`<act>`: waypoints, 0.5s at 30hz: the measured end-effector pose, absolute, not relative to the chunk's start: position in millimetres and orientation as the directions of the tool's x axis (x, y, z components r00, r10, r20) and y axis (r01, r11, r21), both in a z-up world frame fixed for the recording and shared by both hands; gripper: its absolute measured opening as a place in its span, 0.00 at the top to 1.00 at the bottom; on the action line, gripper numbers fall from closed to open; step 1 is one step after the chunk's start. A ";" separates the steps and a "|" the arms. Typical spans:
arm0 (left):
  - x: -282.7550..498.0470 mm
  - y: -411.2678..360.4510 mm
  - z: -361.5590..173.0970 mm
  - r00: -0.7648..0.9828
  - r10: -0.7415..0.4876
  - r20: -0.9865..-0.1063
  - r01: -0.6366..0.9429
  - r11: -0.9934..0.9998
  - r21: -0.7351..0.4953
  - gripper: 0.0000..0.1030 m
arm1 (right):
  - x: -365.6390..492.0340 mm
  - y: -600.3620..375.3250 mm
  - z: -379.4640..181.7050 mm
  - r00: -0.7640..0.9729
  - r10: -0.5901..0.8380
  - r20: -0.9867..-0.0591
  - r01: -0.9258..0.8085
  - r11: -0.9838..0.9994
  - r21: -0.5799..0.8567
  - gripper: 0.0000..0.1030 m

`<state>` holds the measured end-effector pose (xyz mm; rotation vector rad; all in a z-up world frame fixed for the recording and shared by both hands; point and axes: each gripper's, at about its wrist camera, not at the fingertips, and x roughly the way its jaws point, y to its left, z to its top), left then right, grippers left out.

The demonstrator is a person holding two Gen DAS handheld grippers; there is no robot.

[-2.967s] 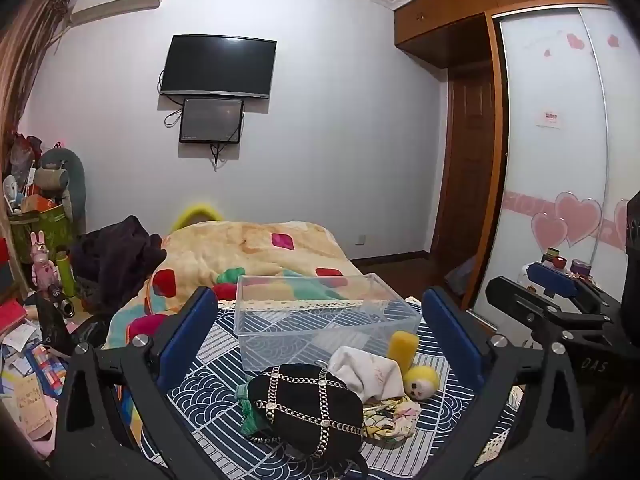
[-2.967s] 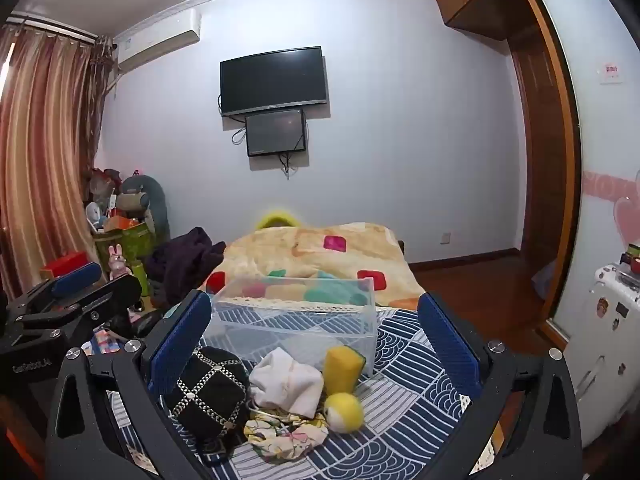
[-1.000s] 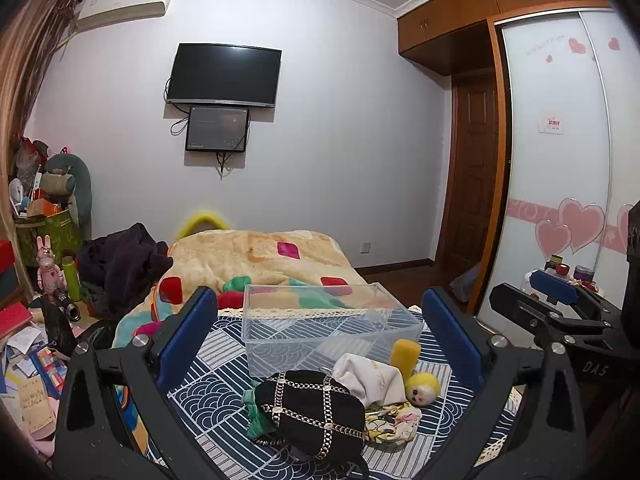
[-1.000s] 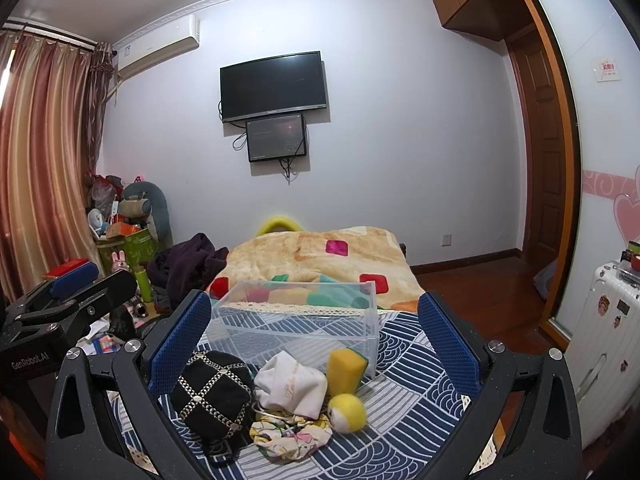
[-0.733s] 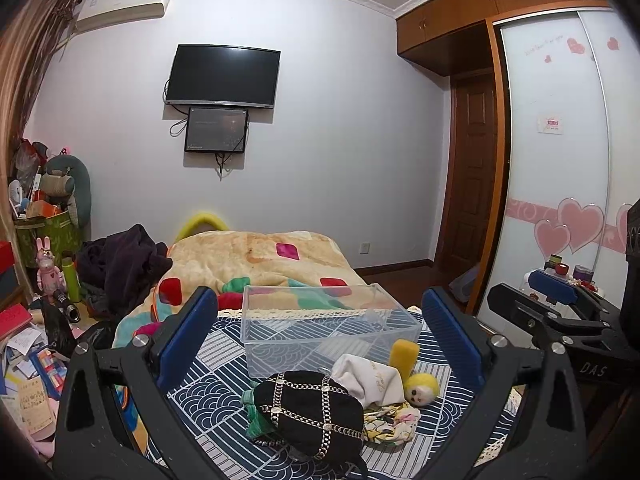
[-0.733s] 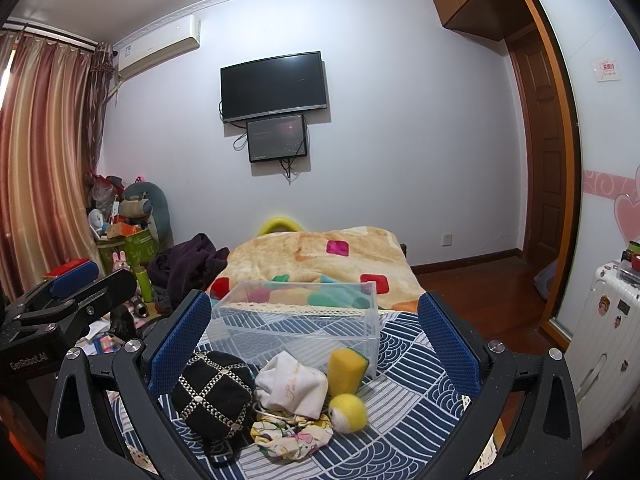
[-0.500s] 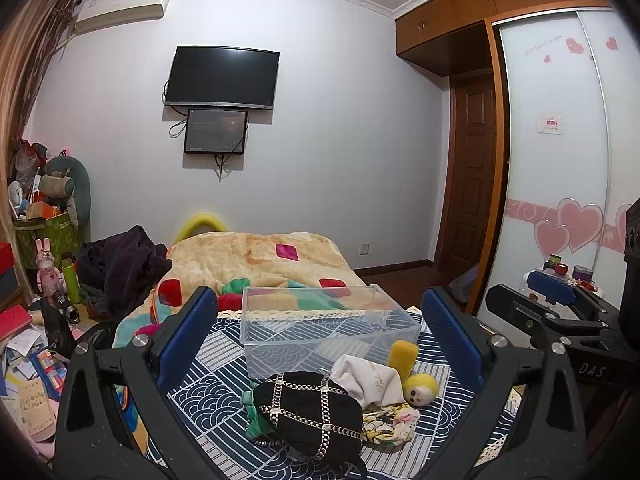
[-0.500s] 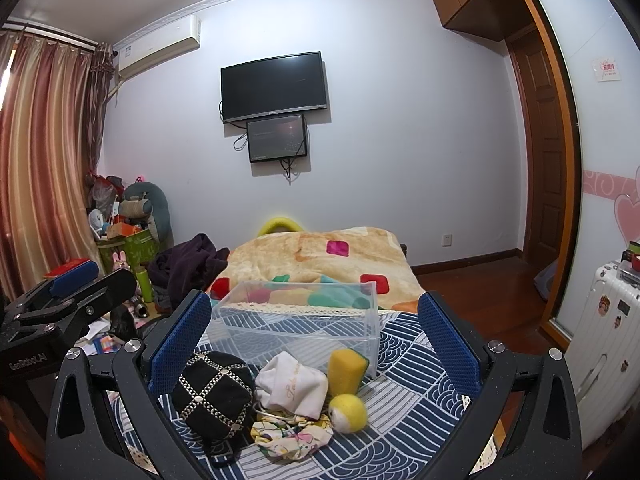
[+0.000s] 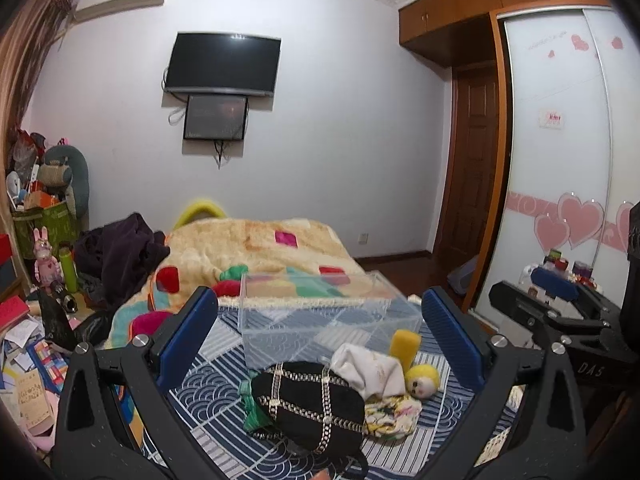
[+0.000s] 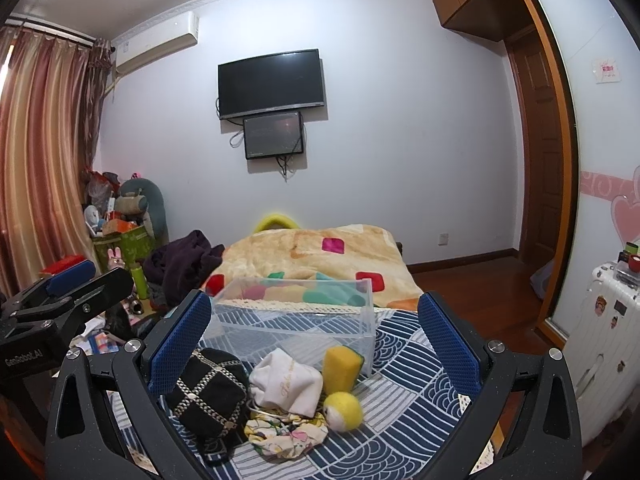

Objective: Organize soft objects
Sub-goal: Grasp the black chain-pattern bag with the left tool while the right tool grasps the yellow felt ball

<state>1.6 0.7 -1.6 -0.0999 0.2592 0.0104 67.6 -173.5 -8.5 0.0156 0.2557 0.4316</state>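
Soft things lie in a small heap on the blue-and-white wave-patterned cloth (image 10: 404, 384) that covers the near end of the bed, just in front of a clear plastic storage box (image 10: 294, 322). From left to right in the right wrist view: a black pouch crossed with pale chain trim (image 10: 208, 394), a white drawstring fabric bag (image 10: 286, 380), a yellow sponge block (image 10: 340, 368) standing upright against the box's near wall, and a yellow plush ball with a small face (image 10: 343, 410). A floral scrunched cloth (image 10: 286, 434) lies nearest, partly under the white bag. In the left wrist view a strip of green fabric (image 9: 249, 408) peeks out from under the left side of the black pouch.

The clear box holds nothing that shows through its walls — only the cloth pattern beneath it. Beyond it lies a beige fleece blanket with coloured squares (image 10: 312, 256), and a dark garment (image 10: 182, 264) is bunched at its left.

Both tools hang above the near edge of the cloth, apart from every item. The left gripper (image 9: 320, 340) has its blue-padded fingers spread wide and holds nothing; the right gripper (image 10: 314, 340) is likewise spread wide and empty — the heap shows between its pads.

On the far wall hangs a black television (image 10: 271, 82) with a smaller dark screen (image 10: 274, 135) below it.
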 end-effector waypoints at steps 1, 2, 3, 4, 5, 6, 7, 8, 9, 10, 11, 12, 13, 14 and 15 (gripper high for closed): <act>5.2 1.1 -6.4 0.961 -0.008 -0.277 -0.019 0.995 -0.096 0.00 | 69.1 -173.3 -10.3 0.876 0.413 -0.247 -0.410 0.910 0.067 0.00; 8.5 1.9 -11.7 0.955 -0.014 -0.298 -0.016 0.995 -0.097 0.00 | 70.5 -172.5 -12.1 0.876 0.409 -0.255 -0.407 0.911 0.063 0.00; 12.1 3.2 -18.7 0.946 -0.022 -0.323 -0.011 0.995 -0.101 0.00 | 71.7 -172.1 -14.4 0.876 0.402 -0.266 -0.402 0.914 0.057 0.00; 14.5 4.1 -25.1 0.939 -0.030 -0.343 -0.007 0.995 -0.104 0.00 | 73.0 -172.6 -17.2 0.877 0.394 -0.275 -0.396 0.917 0.052 0.00; 19.1 6.2 -34.1 0.926 -0.036 -0.375 -0.006 0.994 -0.109 0.00 | 75.5 -173.6 -21.2 0.876 0.387 -0.289 -0.390 0.920 0.049 0.00; 22.1 7.2 -41.0 0.917 -0.039 -0.396 -0.007 0.994 -0.113 0.00 | 78.8 -174.1 -26.4 0.871 0.381 -0.310 -0.386 0.921 0.048 0.00; 25.3 8.3 -48.0 0.908 -0.041 -0.417 -0.009 0.993 -0.117 0.00 | 82.6 -175.2 -32.2 0.864 0.377 -0.333 -0.382 0.922 0.052 0.00; 29.2 10.8 -55.7 0.896 -0.040 -0.441 -0.016 0.992 -0.122 0.00 | 84.7 -177.1 -37.0 0.860 0.375 -0.347 -0.380 0.923 0.057 0.00; 32.6 13.6 -63.8 0.885 -0.038 -0.464 -0.026 0.991 -0.130 0.00 | 89.3 -177.9 -43.9 0.849 0.372 -0.375 -0.377 0.924 0.064 0.00; 35.7 15.9 -70.0 0.876 -0.039 -0.480 -0.032 0.990 -0.138 0.00 | 91.2 -180.0 -48.8 0.843 0.370 -0.391 -0.376 0.925 0.065 0.00; 38.9 19.2 -76.4 0.867 -0.042 -0.497 -0.037 0.988 -0.148 0.02 | 95.6 -180.4 -56.1 0.833 0.362 -0.419 -0.370 0.927 0.065 0.00; 41.9 22.2 -82.8 0.858 -0.044 -0.512 -0.044 0.986 -0.158 0.04 | 98.9 -181.4 -62.9 0.825 0.356 -0.440 -0.367 0.928 0.064 0.00; 44.2 23.3 -87.5 0.852 -0.044 -0.522 -0.048 0.986 -0.162 0.10 | 101.0 -182.6 -69.6 0.818 0.354 -0.453 -0.366 0.928 0.064 0.00; 46.6 23.8 -92.5 0.846 -0.044 -0.532 -0.050 0.986 -0.161 0.14 | 105.0 -182.9 -77.2 0.805 0.351 -0.479 -0.366 0.928 0.065 0.00; 48.7 24.3 -97.1 0.839 -0.041 -0.542 -0.053 0.986 -0.157 0.15 | 107.4 -183.4 -82.8 0.793 0.351 -0.497 -0.368 0.927 0.068 0.00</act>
